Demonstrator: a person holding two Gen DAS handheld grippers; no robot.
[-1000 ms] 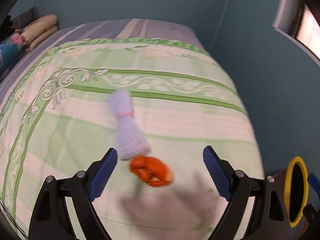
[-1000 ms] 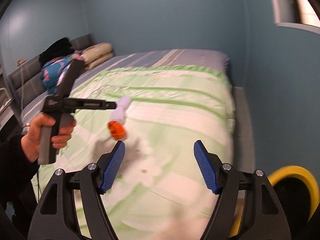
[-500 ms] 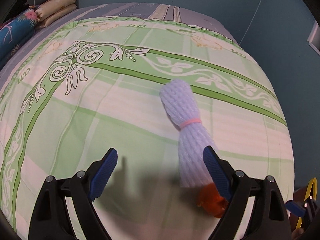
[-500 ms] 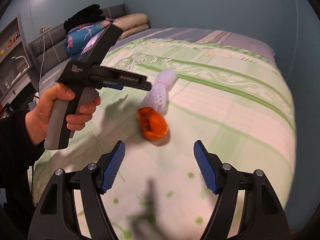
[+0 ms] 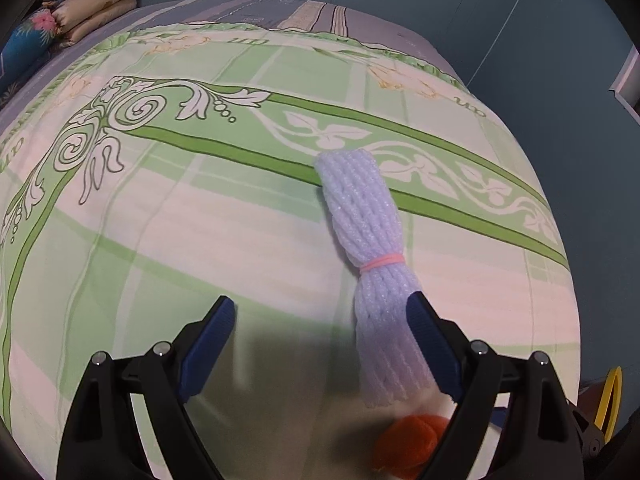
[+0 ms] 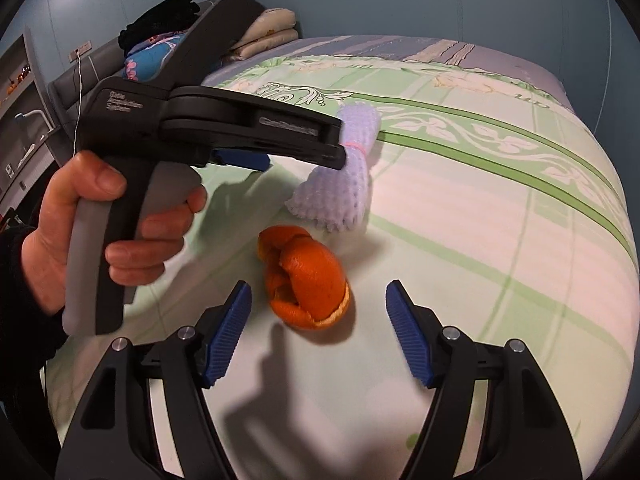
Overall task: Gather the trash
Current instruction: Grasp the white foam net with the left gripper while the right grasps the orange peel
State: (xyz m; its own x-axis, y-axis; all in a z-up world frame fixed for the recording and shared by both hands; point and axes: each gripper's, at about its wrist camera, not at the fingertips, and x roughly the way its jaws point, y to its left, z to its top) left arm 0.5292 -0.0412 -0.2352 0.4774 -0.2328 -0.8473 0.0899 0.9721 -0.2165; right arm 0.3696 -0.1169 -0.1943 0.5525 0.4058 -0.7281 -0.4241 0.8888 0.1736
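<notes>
A crumpled orange peel (image 6: 308,280) lies on the green patterned bedsheet (image 6: 480,220). My right gripper (image 6: 318,292) hangs just over it. Its jaws are closing, the peel sits between the blue fingertips, and neither pad touches it. Behind the peel lies a white foam net bundle (image 6: 340,184) tied with a pink rubber band. In the left wrist view the foam net (image 5: 372,240) runs down along the inside of the right finger. My left gripper (image 5: 320,312) is wide open and holds nothing. The orange peel (image 5: 412,440) shows at the bottom edge, partly hidden.
A hand (image 6: 100,216) holds the left tool over the bed's left side. Folded pillows (image 5: 96,8) and a flowered blue bundle (image 6: 148,56) lie at the head end. A yellow-rimmed bin (image 5: 610,400) stands beside the bed, low on the right. Blue walls surround the bed.
Both grippers have come down closer to the bed. The peel now sits between the right fingertips. In the left view the foam net has shifted over to the right finger.
</notes>
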